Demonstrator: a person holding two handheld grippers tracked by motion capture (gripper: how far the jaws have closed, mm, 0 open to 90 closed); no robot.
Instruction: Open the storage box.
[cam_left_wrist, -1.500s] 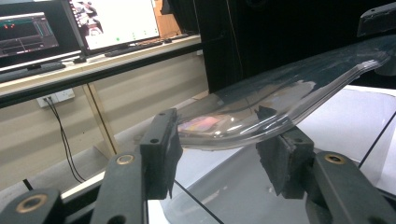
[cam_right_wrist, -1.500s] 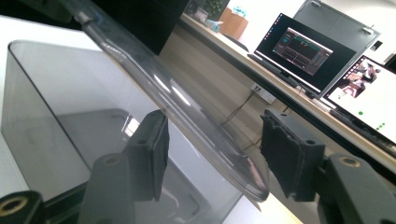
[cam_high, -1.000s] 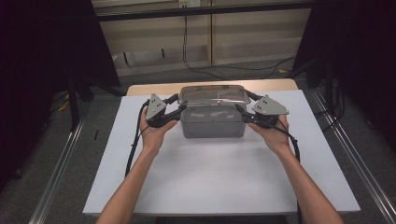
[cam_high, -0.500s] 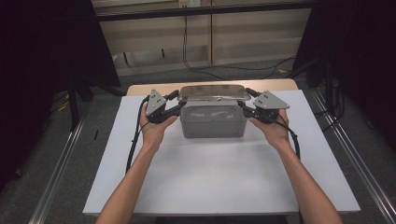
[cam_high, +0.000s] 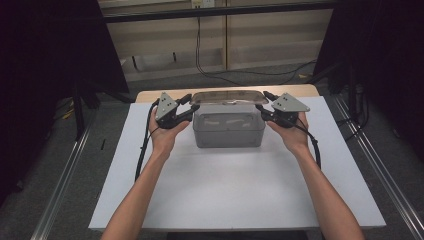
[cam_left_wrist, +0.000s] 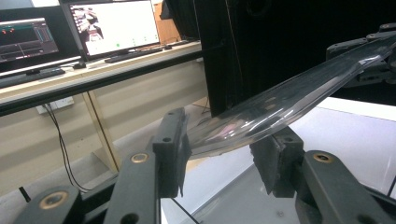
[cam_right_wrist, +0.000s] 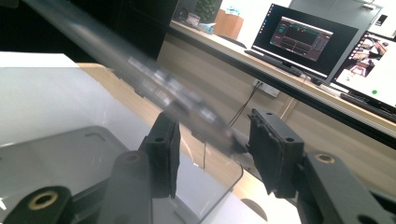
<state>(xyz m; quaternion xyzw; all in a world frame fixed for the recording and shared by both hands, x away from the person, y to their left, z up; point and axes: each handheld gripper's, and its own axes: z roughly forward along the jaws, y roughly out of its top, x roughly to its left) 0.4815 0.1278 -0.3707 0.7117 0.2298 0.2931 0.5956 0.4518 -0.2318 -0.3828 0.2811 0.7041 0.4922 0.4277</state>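
**Clear lid held above grey box**

Clear lid (cam_high: 227, 97) hangs level just over the open grey box (cam_high: 228, 129), near the white board's (cam_high: 235, 200) far edge. Left gripper (cam_high: 189, 106) clamps the lid's left end; right gripper (cam_high: 262, 107), jaws just closing, has its right end between them, contact unclear

White sheet (cam_high: 235, 195) covers my table; bare wooden edge (cam_high: 300, 90) shows along far side. Beyond it, beige wall panels (cam_high: 165, 47) with black cables (cam_high: 199, 42) hanging, socket (cam_high: 199, 3) at top. Black curtains (cam_high: 45, 60) on both sides, metal rails (cam_high: 62, 185) on floor. Along my grippers: desk shelf (cam_left_wrist: 93, 70) with lit monitors (cam_left_wrist: 116, 23), keyboard (cam_left_wrist: 133, 54); further monitor (cam_right_wrist: 299, 39) off the other way.
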